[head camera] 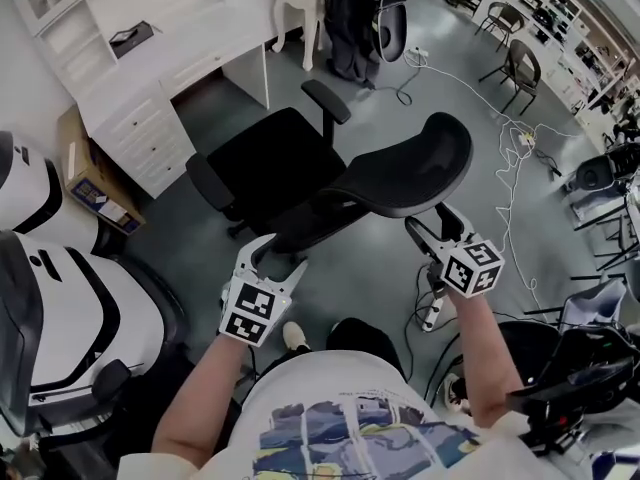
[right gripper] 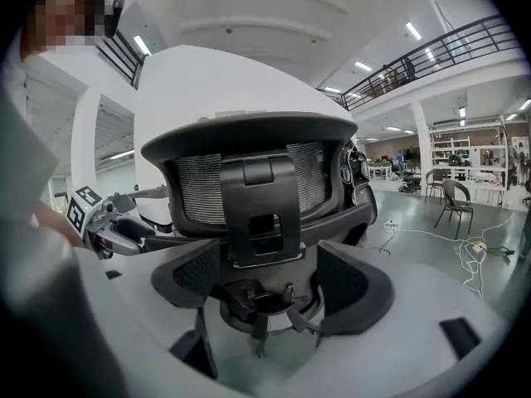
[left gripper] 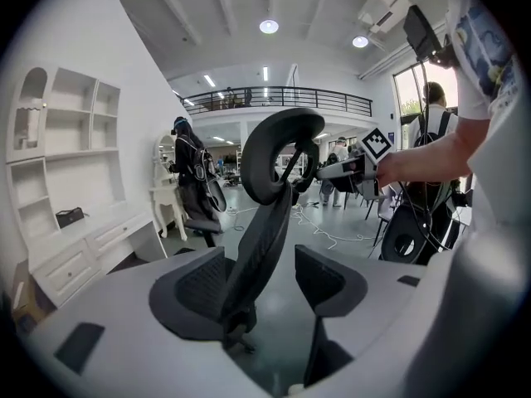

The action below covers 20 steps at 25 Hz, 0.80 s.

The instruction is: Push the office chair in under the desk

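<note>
Though roughly lined up with the desk opening up at 11 o'clock, nowhere near tucked in yet. Black mesh office chair parked mid-floor, seat well short of the kneehole, backrest leaning toward 6 o'clock. So basically the whole push left to do.

Down at 7 o'clock of the chair, left gripper with jaws wide apart, backrest edge standing between them, not clamped. Over at 4 o'clock, right gripper likewise spread, straddling the back support bracket, gripping nothing.

Actual contact with the chair: impossible to call for either one. Casters hidden under the seat, kneehole too dark to judge, desk top cut off at 10 o'clock.
</note>
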Each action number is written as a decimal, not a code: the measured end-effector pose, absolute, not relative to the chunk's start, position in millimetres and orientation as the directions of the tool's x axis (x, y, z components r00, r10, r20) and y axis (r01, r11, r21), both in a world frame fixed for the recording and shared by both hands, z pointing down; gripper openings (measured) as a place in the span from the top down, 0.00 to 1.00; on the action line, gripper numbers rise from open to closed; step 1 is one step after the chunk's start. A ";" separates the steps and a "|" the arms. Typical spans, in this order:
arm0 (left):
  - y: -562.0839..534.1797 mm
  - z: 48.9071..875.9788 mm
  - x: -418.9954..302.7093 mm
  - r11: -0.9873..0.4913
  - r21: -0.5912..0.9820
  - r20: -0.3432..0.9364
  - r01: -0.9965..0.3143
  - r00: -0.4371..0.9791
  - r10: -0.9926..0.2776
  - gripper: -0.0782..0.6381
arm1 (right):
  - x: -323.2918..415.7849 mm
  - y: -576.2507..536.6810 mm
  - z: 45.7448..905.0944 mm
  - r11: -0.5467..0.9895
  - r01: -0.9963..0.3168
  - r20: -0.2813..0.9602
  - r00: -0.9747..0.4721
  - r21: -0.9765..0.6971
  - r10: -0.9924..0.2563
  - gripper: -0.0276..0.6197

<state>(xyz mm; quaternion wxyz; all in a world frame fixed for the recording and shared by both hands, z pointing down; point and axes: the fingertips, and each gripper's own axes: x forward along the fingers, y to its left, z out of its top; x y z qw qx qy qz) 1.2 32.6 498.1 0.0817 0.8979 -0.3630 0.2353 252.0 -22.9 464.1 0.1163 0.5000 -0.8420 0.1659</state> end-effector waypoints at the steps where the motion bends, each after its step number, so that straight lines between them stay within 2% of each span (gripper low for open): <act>1: 29.0 501.2 2.9 -0.724 -0.023 0.487 -0.690 0.624 -0.610 0.53 | 250.8 -25.7 463.3 0.456 -0.876 0.361 -0.481 -0.159 -0.799 0.41; 11: 15.2 535.8 17.9 -0.726 -0.042 0.580 -0.687 0.575 -0.577 0.53 | 229.6 -44.5 464.8 0.611 -0.784 0.344 -0.605 -0.104 -0.718 0.41; 20: 12.6 535.8 10.5 -0.713 -0.062 0.579 -0.699 0.557 -0.596 0.53 | 220.8 -50.5 461.1 0.622 -0.775 0.291 -0.624 -0.111 -0.725 0.42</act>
